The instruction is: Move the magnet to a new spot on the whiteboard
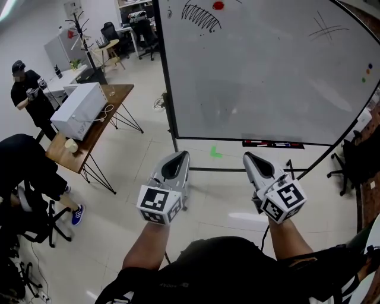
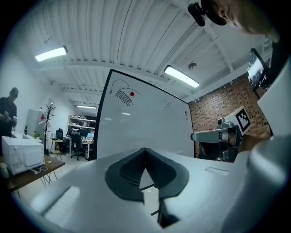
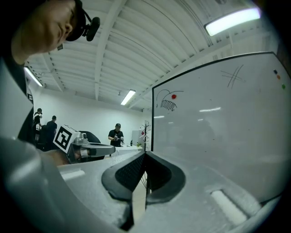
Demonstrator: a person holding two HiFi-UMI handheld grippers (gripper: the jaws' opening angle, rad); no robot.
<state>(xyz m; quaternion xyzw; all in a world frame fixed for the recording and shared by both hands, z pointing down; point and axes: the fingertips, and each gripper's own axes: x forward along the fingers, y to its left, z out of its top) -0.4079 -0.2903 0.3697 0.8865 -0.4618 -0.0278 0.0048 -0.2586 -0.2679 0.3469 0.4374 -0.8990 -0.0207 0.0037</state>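
Magnet (image 1: 218, 5), a red dot, sits on the whiteboard (image 1: 267, 77) at the top edge of the head view, just right of a black scribble (image 1: 200, 16), while the left gripper (image 1: 177, 157) and right gripper (image 1: 249, 158) hang side by side low in the frame, well apart from it. In the left gripper view that gripper's fingers (image 2: 128, 175) meet at the tips with nothing between them, and the magnet shows upper left of centre. In the right gripper view the fingers (image 3: 159, 175) are likewise together and empty, the magnet in the upper middle.
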